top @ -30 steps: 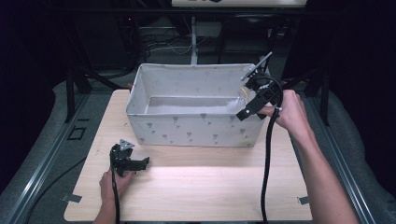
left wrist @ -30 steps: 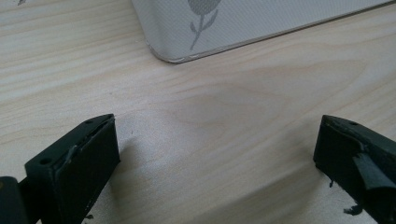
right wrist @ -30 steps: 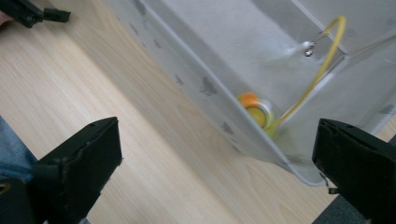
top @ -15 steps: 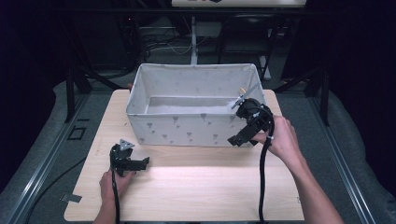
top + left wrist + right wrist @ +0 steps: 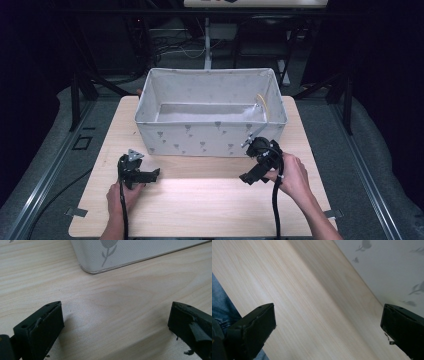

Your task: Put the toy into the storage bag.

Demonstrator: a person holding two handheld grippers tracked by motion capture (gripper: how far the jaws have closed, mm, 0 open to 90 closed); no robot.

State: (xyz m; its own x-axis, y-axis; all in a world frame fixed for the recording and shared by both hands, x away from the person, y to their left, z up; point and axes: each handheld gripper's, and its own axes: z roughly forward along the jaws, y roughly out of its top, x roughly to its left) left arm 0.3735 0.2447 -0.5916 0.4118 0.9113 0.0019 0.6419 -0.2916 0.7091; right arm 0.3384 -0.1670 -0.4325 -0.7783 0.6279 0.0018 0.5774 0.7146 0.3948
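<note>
Wooden table [image 5: 200, 200], fabric bin [image 5: 210, 137], grippers empty

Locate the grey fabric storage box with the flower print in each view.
High view: the grey fabric box stands at the table's far centre.
Left gripper view: its near bottom corner lies along the top edge.
Right gripper view: its printed wall is at upper right.
Shared landmark: the light wooden tabletop.

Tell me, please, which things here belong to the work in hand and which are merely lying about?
In use:
fabric bin
yellowish item inside it
right tool, open
left tool, open

Lying about:
wooden table
tape strip
cables on the floor behind
</note>
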